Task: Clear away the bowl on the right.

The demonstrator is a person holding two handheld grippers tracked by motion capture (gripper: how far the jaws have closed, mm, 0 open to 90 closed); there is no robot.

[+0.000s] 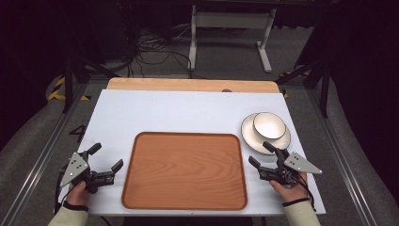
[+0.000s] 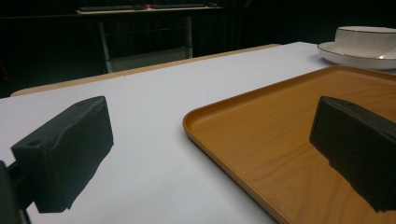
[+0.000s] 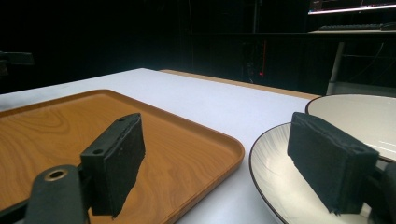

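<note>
A wooden tray (image 1: 185, 170) lies in the middle of the white table, with nothing on it. At the right a white bowl (image 1: 268, 126) stands on a white plate (image 1: 249, 133). My left gripper (image 1: 106, 157) rests at the tray's left side, open, one jaw over the tray's rim (image 2: 219, 149). My right gripper (image 1: 261, 154) sits at the tray's right side, just in front of the plate, open with nothing between its jaws. In the right gripper view the plate (image 3: 275, 177) and bowl (image 3: 355, 116) are close, and the tray (image 3: 177, 149) lies to the left.
A bare wooden strip (image 1: 188, 85) runs along the table's far edge. Behind it stand a white desk frame (image 1: 230, 33) and loose cables (image 1: 155, 52) on the floor. Metal rails (image 1: 42, 155) flank the table.
</note>
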